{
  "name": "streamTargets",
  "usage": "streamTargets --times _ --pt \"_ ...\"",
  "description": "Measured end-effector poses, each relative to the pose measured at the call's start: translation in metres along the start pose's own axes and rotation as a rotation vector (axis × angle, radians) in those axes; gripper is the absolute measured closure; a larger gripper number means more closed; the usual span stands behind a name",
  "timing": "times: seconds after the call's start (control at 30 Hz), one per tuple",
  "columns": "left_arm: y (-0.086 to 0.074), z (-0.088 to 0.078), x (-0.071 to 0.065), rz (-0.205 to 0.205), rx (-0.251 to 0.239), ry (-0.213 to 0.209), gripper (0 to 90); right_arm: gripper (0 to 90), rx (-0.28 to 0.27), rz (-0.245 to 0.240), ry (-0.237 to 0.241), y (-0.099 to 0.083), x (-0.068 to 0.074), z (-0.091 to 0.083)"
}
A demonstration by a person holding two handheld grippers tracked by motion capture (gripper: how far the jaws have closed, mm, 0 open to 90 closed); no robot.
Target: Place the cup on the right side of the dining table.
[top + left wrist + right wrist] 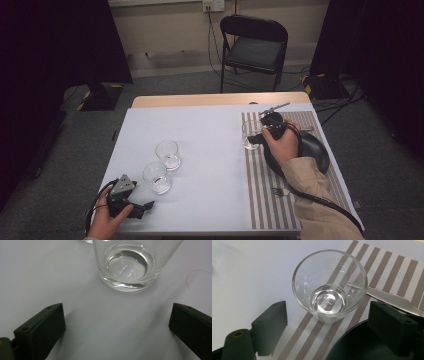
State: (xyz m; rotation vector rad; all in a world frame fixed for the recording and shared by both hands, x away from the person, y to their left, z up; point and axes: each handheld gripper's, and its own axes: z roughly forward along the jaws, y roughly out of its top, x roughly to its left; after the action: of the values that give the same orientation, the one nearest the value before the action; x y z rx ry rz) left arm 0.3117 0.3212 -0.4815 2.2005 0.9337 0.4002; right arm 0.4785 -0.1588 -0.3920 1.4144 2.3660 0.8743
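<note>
Glass (329, 286) upright on striped placemat (387, 270), right claw (327, 322) wide apart

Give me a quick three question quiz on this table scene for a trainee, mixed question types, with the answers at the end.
1. True or false: the right claw is clamped on the glass on the striped placemat.
2. How many glasses stand on the table in the high view?
3. What lies just beyond the left claw: A) a fork, B) a clear glass, C) a plate?

Key:
1. False; its jaws stand open, apart from the glass.
2. Three.
3. B.
</note>
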Motion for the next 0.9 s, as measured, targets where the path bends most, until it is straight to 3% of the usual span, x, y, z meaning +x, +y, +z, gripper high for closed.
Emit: streamTargets --times 0.9 --pt "0.000 0.000 0.000 0.001 0.000 -0.001 0.0 15.3 0.005 -0.038 0.035 -0.011 0.010 -0.002"
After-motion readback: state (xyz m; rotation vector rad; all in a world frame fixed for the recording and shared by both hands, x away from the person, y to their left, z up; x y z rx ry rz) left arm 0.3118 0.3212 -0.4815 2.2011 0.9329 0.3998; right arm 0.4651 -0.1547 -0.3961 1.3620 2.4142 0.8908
